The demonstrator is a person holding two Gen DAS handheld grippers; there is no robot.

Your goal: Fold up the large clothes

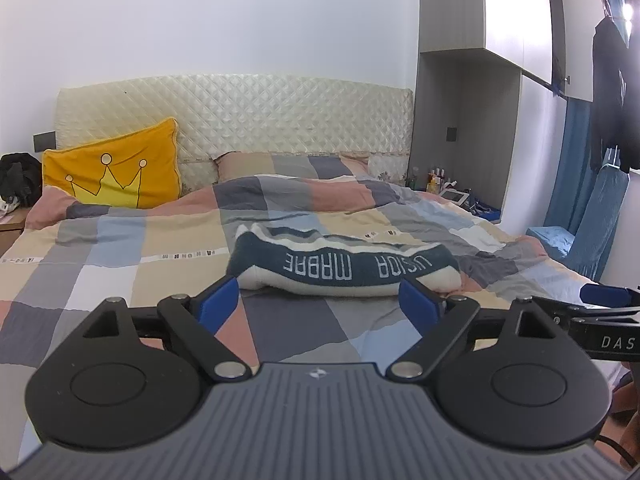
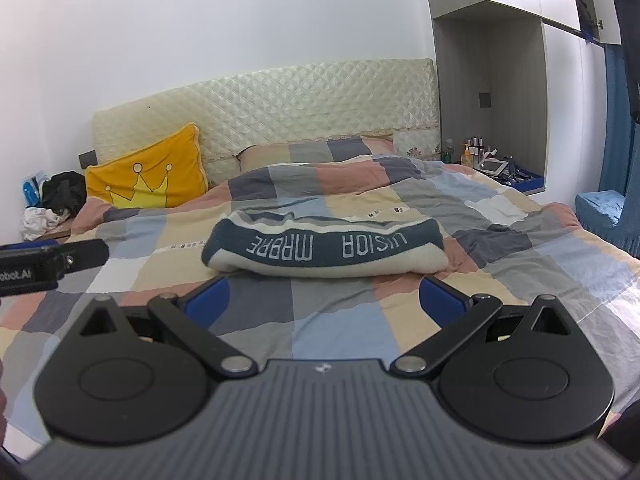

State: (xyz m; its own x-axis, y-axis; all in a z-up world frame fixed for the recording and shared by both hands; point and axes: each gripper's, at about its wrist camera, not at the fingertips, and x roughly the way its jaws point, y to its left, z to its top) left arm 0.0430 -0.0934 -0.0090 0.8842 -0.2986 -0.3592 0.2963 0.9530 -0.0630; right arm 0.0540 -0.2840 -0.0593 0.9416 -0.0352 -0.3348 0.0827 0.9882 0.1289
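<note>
The left tool [image 1: 320,300] is hovering over the bed [image 1: 120,248] with its blue pads spread wide and nothing between them. The right tool [image 2: 324,298] is hanging beside it, released in the same way. Just beyond both tools the folded garment [image 1: 340,264], dark teal and cream with white letters, is lying on the checked quilt [image 2: 340,332]. Its long axis is running from left to right across the bed. Far at the right, a blue tray [image 2: 528,182] is holding small items.
</note>
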